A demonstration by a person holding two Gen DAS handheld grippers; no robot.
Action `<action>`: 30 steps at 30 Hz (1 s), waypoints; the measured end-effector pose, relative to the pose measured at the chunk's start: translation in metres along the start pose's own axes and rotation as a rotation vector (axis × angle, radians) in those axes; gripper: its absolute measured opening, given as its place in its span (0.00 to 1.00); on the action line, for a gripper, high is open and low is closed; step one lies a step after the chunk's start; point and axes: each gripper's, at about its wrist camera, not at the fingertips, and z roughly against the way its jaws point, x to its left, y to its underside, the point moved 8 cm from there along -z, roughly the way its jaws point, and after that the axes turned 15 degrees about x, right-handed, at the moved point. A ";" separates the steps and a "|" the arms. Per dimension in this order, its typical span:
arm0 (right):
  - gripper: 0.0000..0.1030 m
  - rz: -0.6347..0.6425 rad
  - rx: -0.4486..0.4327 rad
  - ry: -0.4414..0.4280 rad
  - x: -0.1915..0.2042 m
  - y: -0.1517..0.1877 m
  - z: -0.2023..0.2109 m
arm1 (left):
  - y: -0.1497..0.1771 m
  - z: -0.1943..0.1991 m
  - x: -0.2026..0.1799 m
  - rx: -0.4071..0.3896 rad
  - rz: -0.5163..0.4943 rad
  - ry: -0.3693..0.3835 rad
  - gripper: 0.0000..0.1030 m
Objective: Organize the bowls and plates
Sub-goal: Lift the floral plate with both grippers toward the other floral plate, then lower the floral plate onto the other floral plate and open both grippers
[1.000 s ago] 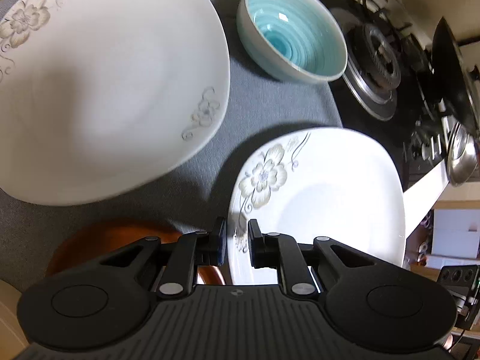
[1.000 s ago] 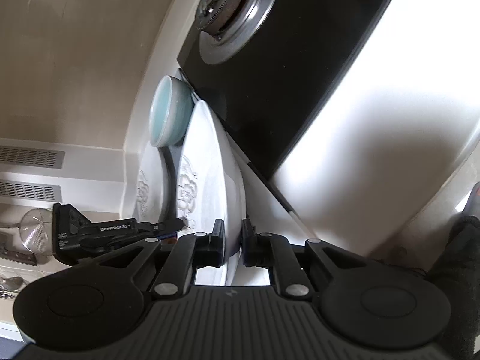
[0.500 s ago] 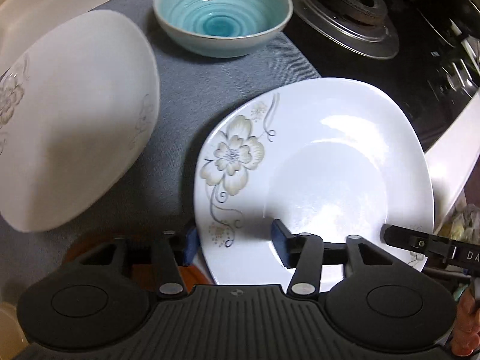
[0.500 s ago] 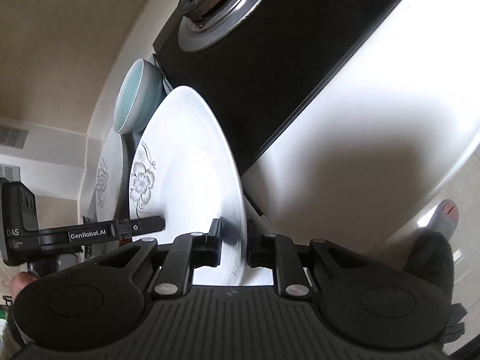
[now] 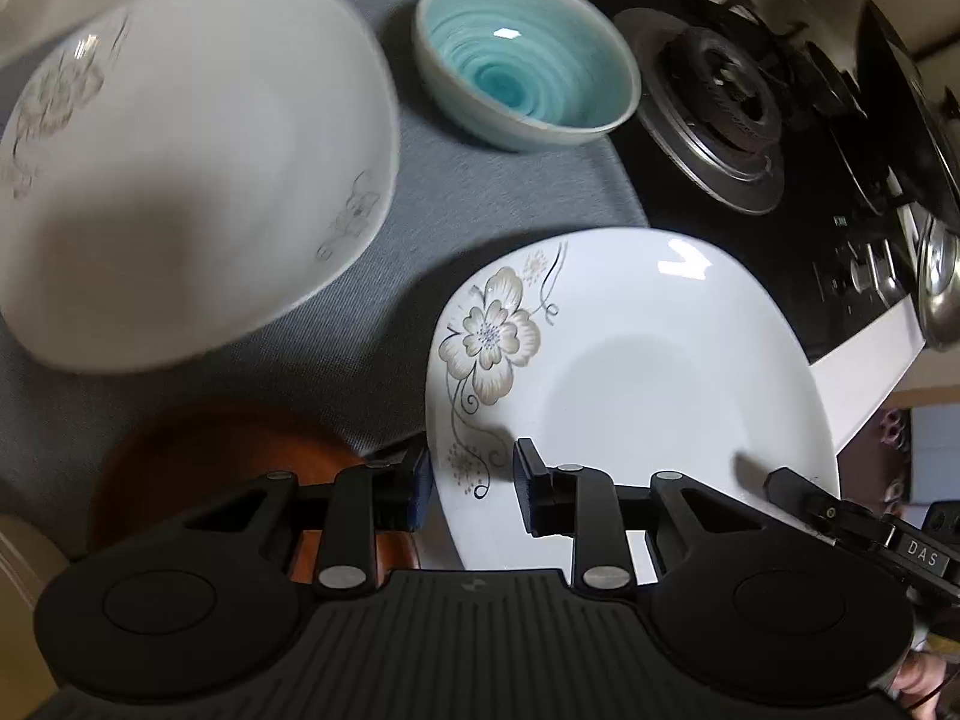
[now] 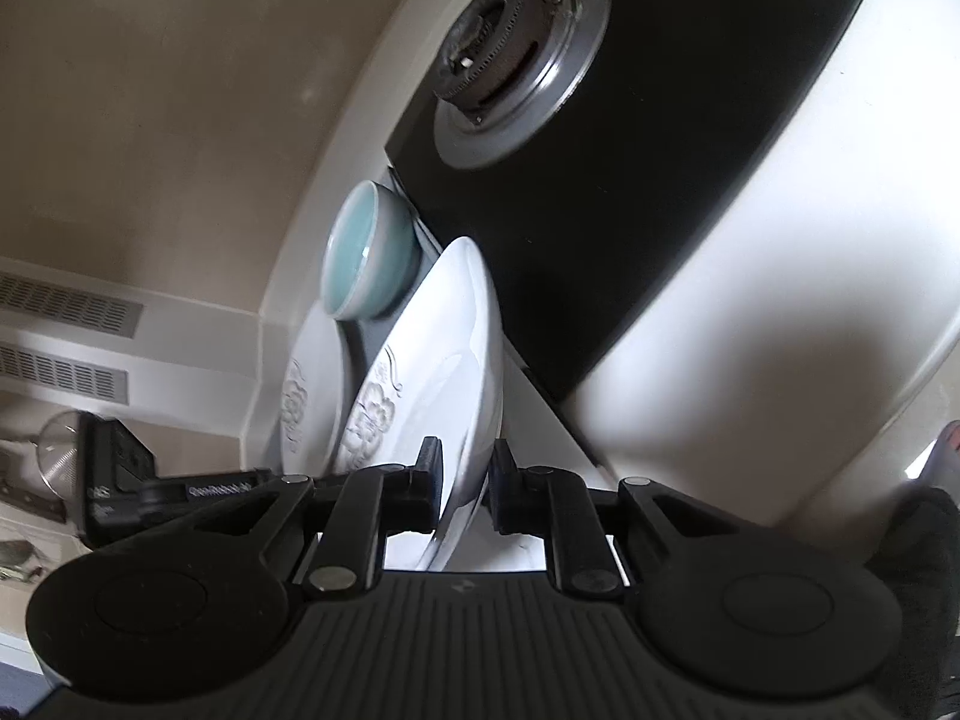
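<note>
A white flowered plate (image 5: 648,372) lies near me on the grey mat (image 5: 492,204). My left gripper (image 5: 471,489) is open, its fingers either side of the plate's near rim. My right gripper (image 6: 467,480) straddles the same plate's edge (image 6: 474,372) with small gaps at each pad; its finger also shows in the left wrist view (image 5: 852,525). A second flowered plate (image 5: 180,162) lies to the left. A teal bowl (image 5: 528,78) stands behind them. A brown wooden dish (image 5: 210,468) sits under my left finger.
A black gas hob (image 5: 720,108) with a steel burner ring lies right of the mat. A dark pan (image 5: 900,96) and a steel lid (image 5: 936,288) sit at the far right. The white counter edge (image 6: 750,312) runs beside the hob.
My left gripper opened from shut and now spans the plate's near rim. My right gripper went from shut to gripping the plate's edge, then loosened slightly. Both cameras swung.
</note>
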 end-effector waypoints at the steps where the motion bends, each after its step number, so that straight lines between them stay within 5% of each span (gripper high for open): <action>1: 0.17 0.003 0.000 0.005 0.002 0.000 0.000 | 0.001 0.000 0.003 0.003 0.007 0.011 0.28; 13: 0.17 0.106 0.040 -0.044 0.071 -0.010 -0.022 | 0.013 0.073 0.040 -0.140 0.109 0.064 0.26; 23: 0.18 0.162 0.196 -0.053 0.126 -0.020 -0.127 | 0.001 0.103 0.150 -0.173 0.317 0.041 0.26; 30: 0.17 0.153 0.207 -0.032 0.132 -0.017 -0.166 | -0.009 0.099 0.188 -0.175 0.401 0.022 0.26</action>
